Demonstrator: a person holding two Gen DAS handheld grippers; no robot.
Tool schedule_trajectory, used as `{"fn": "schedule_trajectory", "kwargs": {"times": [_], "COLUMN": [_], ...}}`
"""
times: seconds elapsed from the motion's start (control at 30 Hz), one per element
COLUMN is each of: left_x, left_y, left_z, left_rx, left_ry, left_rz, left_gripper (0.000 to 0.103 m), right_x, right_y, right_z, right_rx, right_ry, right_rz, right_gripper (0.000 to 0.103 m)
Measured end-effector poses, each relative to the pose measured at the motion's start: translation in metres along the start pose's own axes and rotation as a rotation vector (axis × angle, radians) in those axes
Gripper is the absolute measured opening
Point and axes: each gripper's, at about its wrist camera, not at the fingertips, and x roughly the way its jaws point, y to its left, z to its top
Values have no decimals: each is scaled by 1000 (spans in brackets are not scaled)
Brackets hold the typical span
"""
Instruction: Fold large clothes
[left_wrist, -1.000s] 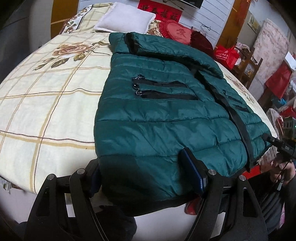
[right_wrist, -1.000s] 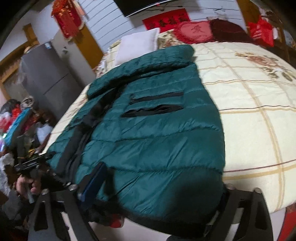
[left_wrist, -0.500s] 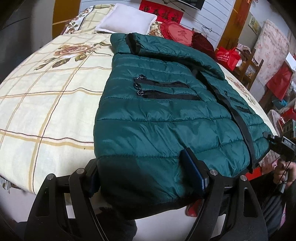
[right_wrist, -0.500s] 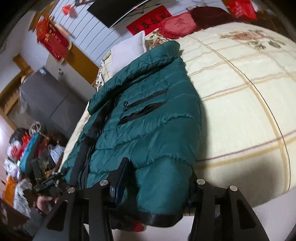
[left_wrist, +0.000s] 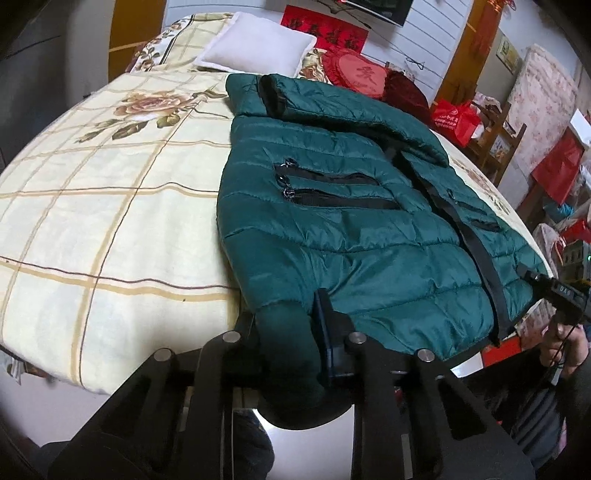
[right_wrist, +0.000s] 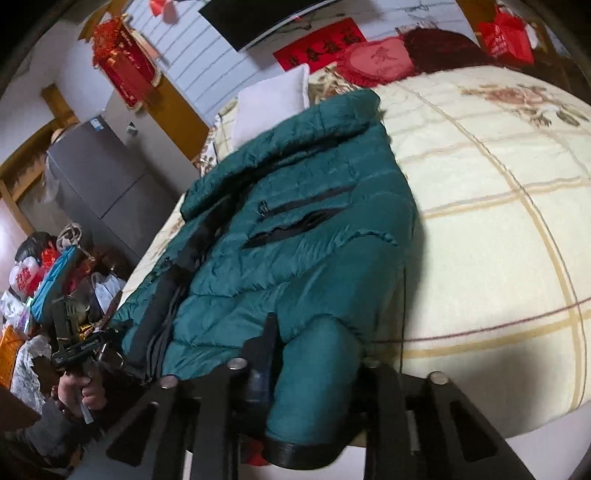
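A dark green puffer jacket (left_wrist: 343, 206) lies front up on the bed, collar toward the pillows, hem at the near edge. It also shows in the right wrist view (right_wrist: 295, 236). My left gripper (left_wrist: 286, 332) is shut on the jacket's hem at its left corner, the fabric bunched between the fingers. My right gripper (right_wrist: 317, 354) is shut on the hem at the right corner, the fabric hanging over the bed edge. Each gripper shows small at the edge of the other's view.
The bed (left_wrist: 92, 206) has a cream checked floral cover. A white pillow (left_wrist: 255, 46) and red cushions (left_wrist: 354, 72) lie at the head. A grey fridge (right_wrist: 99, 177) and clutter stand on one side, red bags (left_wrist: 454, 118) and shelves on the other.
Both grippers closed from wide open onto the jacket's hem, bunching the fabric. The right gripper closed first; the left followed. The hem corners have gathered and lifted slightly.
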Motion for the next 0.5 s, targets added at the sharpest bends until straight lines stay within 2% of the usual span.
{"fn": "schedule_trajectory", "kwargs": {"times": [0.07, 0.13, 0.2, 0.33, 0.37, 0.4, 0.47, 0.5], "left_x": [2, 5, 10, 10, 10, 10, 5, 2], "left_y": [2, 3, 3, 2, 3, 3, 4, 4], "left_z": [0, 1, 1, 1, 2, 2, 2, 2], "left_rx": [-6, -13, -17, -19, -25, -29, -29, -31], "left_ry": [5, 17, 32, 16, 14, 14, 3, 4], "left_rz": [-3, 2, 18, 13, 13, 9, -7, -15], "left_gripper": [21, 28, 43, 45, 43, 31, 16, 11], "right_x": [-2, 4, 4, 5, 5, 5, 6, 5], "right_y": [2, -2, -6, -10, -12, -12, -10, -8], "right_z": [0, -2, -2, -3, -3, -3, -3, -2], "right_rx": [-6, 16, 42, 81, 89, 92, 78, 60], "right_ry": [-3, 30, 30, 26, 22, 21, 25, 29], "right_rz": [1, -25, -15, 8, 16, 20, 19, 12], "right_gripper": [22, 23, 23, 28, 29, 29, 29, 28]}}
